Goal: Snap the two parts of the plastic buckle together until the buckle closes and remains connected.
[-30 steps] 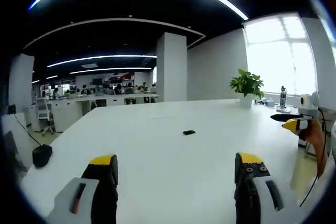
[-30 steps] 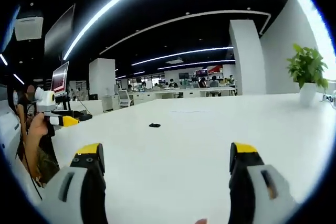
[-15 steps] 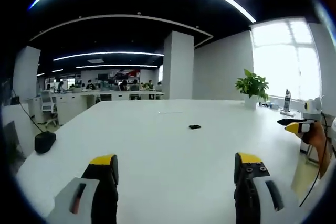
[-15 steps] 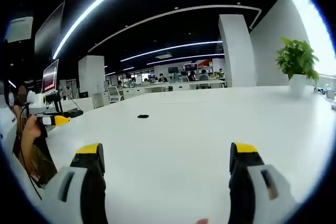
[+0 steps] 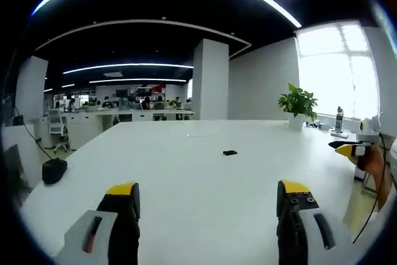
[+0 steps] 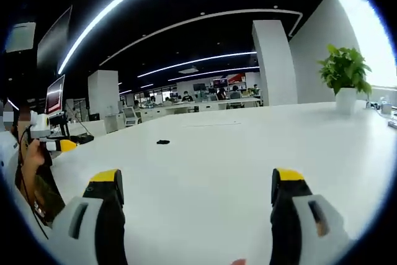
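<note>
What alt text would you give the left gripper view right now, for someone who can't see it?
The left gripper hangs open over a large white table, with a small black buckle piece lying far ahead of it. At the right edge, a hand holds the right gripper; a potted plant stands behind.

White table (image 5: 186, 172); black buckle (image 5: 230, 152); black, yellow-tipped tool (image 5: 208, 200); green plant (image 5: 298, 100).

White table (image 5: 186, 178) (image 6: 205, 172): potted plant (image 5: 296, 105) (image 6: 345, 79) at far right edge; bottle (image 5: 339, 118) beside it. Black object (image 5: 54, 170) lies off the table's left edge. White pillar (image 5: 210, 79) stands beyond the far edge.
</note>
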Demonstrator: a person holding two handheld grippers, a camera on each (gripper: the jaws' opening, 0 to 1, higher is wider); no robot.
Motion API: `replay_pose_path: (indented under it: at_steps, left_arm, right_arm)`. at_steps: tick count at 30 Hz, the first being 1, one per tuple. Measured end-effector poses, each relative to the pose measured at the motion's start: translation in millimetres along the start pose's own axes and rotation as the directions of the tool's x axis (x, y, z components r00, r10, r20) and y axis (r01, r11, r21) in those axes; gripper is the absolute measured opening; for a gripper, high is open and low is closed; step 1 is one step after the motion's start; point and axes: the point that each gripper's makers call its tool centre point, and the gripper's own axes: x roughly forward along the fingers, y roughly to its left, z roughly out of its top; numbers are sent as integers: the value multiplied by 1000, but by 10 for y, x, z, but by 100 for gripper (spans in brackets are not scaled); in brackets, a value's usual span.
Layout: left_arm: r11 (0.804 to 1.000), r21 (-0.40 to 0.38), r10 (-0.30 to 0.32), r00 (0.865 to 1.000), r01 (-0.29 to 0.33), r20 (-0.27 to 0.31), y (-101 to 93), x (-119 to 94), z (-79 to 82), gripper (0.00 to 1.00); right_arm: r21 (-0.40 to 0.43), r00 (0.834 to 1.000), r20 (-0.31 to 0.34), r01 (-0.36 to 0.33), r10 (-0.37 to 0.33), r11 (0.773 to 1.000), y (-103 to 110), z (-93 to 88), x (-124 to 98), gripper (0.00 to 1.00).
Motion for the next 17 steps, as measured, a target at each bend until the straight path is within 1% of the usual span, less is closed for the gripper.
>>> replay_pose_path:
  at_steps: [12,17]
  left_arm:
    - [1000,2,-3,1000,3,-12,-15,7,-32,93]
    - [1000,3,-6,1000,6,-8,-25,6,-22,93]
  right_arm:
    - [3,1000,0,0,0,1000,1,-10,-10,100]
    - [6,1000,-2,-4,4,1000,10,-19,-9,100]
